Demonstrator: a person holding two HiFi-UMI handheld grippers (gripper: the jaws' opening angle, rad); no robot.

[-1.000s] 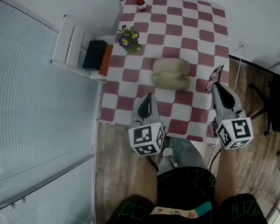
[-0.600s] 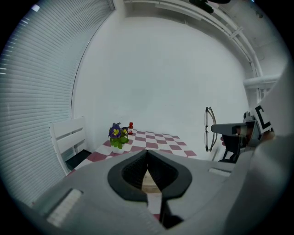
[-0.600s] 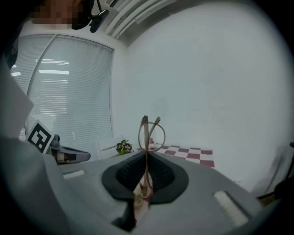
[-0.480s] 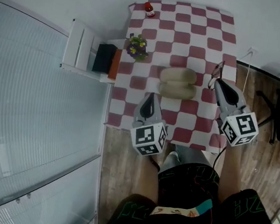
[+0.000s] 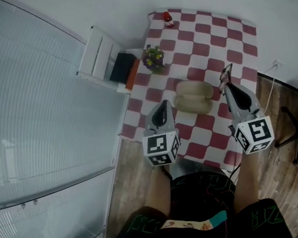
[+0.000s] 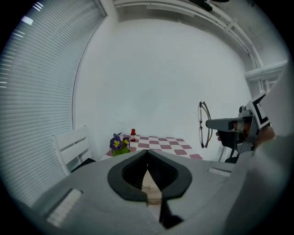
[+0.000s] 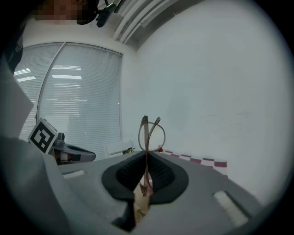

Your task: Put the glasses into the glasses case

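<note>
Right tool (image 5: 226, 89) pinched folded glasses (image 5: 225, 75), upright in air over counter (image 5: 240, 49), just right of tan glasses case (image 5: 194, 96). Left tool (image 5: 163, 103) jaws pressed together, empty, near case's left

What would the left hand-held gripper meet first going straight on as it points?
Probably the white wall: the left hand-held gripper aims above the table, past the flowers; depth is unclear.

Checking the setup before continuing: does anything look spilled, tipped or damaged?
Nothing stands out. The glasses case lies on the checked tablecloth, the flowers and red bottle stand upright, and the right claw holds the glasses.
</note>
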